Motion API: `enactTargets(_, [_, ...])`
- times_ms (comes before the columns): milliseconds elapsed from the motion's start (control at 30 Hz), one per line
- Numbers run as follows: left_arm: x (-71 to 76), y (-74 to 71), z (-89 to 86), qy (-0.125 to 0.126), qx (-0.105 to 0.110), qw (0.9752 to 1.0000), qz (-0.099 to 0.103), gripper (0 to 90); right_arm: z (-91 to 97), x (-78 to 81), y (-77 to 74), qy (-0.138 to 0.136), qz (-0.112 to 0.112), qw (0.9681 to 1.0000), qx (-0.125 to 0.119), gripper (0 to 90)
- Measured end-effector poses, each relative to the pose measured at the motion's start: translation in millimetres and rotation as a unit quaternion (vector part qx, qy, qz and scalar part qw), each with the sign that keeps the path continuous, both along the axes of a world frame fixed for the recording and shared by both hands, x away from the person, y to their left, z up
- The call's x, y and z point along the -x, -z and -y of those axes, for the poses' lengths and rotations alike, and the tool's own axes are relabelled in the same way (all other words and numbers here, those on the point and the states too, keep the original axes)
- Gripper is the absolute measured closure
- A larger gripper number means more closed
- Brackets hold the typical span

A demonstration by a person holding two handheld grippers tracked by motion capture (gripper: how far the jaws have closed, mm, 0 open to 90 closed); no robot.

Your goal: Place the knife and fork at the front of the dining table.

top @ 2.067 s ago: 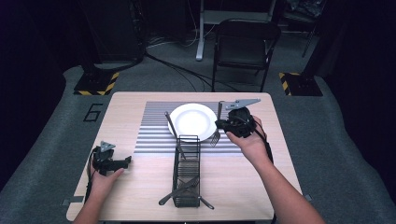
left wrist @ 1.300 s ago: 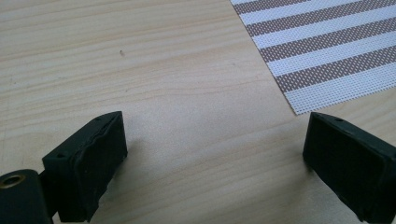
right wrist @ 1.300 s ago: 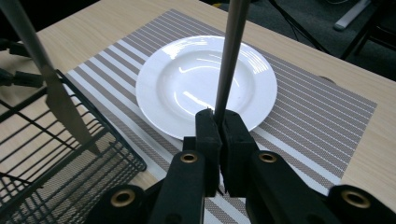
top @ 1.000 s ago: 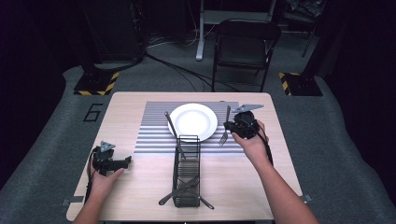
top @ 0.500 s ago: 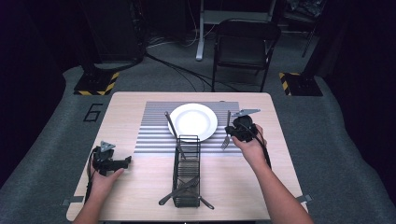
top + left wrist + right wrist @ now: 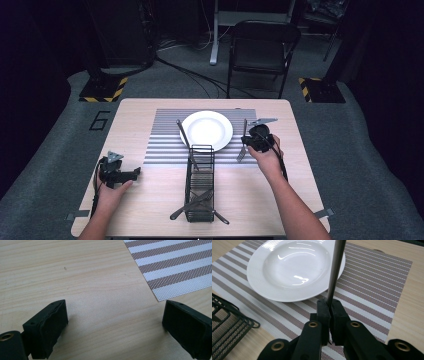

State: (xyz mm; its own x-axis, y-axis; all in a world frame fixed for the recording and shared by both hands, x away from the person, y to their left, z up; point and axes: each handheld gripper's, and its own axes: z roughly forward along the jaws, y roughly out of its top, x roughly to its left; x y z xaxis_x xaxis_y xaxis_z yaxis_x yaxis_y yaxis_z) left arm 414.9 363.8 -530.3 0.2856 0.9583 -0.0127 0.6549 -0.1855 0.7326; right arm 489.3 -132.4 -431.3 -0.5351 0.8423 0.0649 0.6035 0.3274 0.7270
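The right gripper [image 6: 329,312] clamps the slim grey metal fork [image 6: 243,142] by its handle, right of the white ceramic plate [image 6: 206,130] over the striped woven placemat [image 6: 165,140]. Judged light, rigid and slippery; hold mid-handle. The high view shows the tines; the right gripper view, pad contact.

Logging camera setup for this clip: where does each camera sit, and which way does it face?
High view: above the person's side, facing forward and down on the table; both forearms show, with the left gripper and right gripper.
Left gripper view: on the left gripper, looking down at bare wood past its open jaws.
Right gripper view: on the right gripper, facing the plate; jaws shut on a fork.
Shared: the gripper views both show the mat.
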Motion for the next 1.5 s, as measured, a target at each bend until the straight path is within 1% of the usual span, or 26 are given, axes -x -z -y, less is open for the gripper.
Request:
enactTargets(33, [0.0,0.0,0.0,0.000,0.000,1.0000,0.000,6.0,0.3,-1.0,0.5,0.003,-0.002,1.0000,-0.003,87.3])
enactTargets(67, [0.0,0.0,0.0,0.000,0.000,1.0000,0.000,6.1,0.2,-2.7,1.3,0.007,0.001,1.0000,-0.007,87.3])
enactTargets(100, [0.0,0.0,-0.1,0.000,0.000,1.0000,0.000,6.1,0.4,-3.4,1.5,0.010,-0.004,0.9999,-0.009,87.2])
enactTargets(167, [0.0,0.0,0.0,0.000,0.000,1.0000,0.000,6.0,1.0,-5.7,3.1,0.015,-0.004,0.9998,-0.012,87.2])
enactTargets(233, [0.0,0.0,0.0,0.000,0.000,1.0000,0.000,6.1,1.1,-8.7,4.8,0.017,0.001,0.9998,-0.012,87.1])
enactTargets(267, [0.0,0.0,0.0,0.000,0.000,1.0000,0.000,6.1,0.2,-9.5,5.2,0.022,-0.002,0.9996,-0.015,87.1])
enactTargets(400, [0.0,0.1,0.1,0.000,0.000,1.0000,0.001,6.0,-2.6,-12.6,7.3,0.038,-0.002,0.9991,-0.018,86.9])
enactTargets(433, [0.0,0.0,-0.1,0.001,0.000,1.0000,0.000,6.1,-3.9,-13.2,7.8,0.044,-0.005,0.9987,-0.024,86.9])
enactTargets(500, [0.0,0.0,0.0,0.000,0.000,1.0000,0.000,6.1,-3.4,-14.1,8.4,0.043,-0.005,0.9988,-0.022,86.9])
enactTargets(633, [0.0,0.0,0.0,0.000,0.000,1.0000,0.000,6.1,-2.9,-19.6,12.6,0.059,-0.005,0.9976,-0.034,86.9])
enactTargets(833, [0.0,0.0,-0.1,0.000,0.000,1.0000,0.000,6.1,-2.6,-25.5,16.5,0.079,-0.017,0.9956,-0.047,86.8])
enactTargets(867, [0.0,0.0,-0.1,0.000,0.000,1.0000,0.000,6.1,-2.2,-27.0,17.7,0.080,-0.015,0.9955,-0.049,86.8])
enactTargets(1000, [0.0,0.0,0.0,0.000,0.000,1.0000,0.000,6.1,-1.9,-31.2,20.9,0.092,-0.019,0.9942,-0.053,86.6])
enactTargets(1200, [0.0,0.0,-0.1,0.001,0.000,1.0000,0.000,6.1,-0.4,-37.1,26.9,0.111,-0.029,0.9907,-0.074,86.9])
enactTargets(1233, [0.0,0.0,0.0,0.000,0.000,1.0000,0.000,6.1,-0.4,-37.4,27.7,0.118,-0.034,0.9891,-0.082,87.0])
enactTargets(1267, [0.0,0.0,-0.1,0.000,0.000,1.0000,0.000,6.1,0.5,-38.4,29.0,0.119,-0.033,0.9886,-0.085,87.0])
enactTargets(1300, [0.0,0.0,-0.1,0.001,0.000,1.0000,0.000,6.1,0.7,-38.8,29.9,0.125,-0.038,0.9873,-0.090,87.0])
enactTargets(1367, [0.0,0.0,0.0,0.000,0.000,1.0000,0.000,6.1,1.5,-40.3,31.7,0.130,-0.037,0.9865,-0.092,87.0])
enactTargets(1467, [0.0,0.0,-0.1,0.000,0.000,1.0000,0.000,6.1,1.1,-41.5,33.4,0.142,-0.044,0.9843,-0.096,87.0])
enactTargets(1500, [0.0,0.0,-0.1,0.000,0.000,1.0000,0.000,6.1,1.1,-41.5,33.4,0.142,-0.044,0.9843,-0.096,87.0])
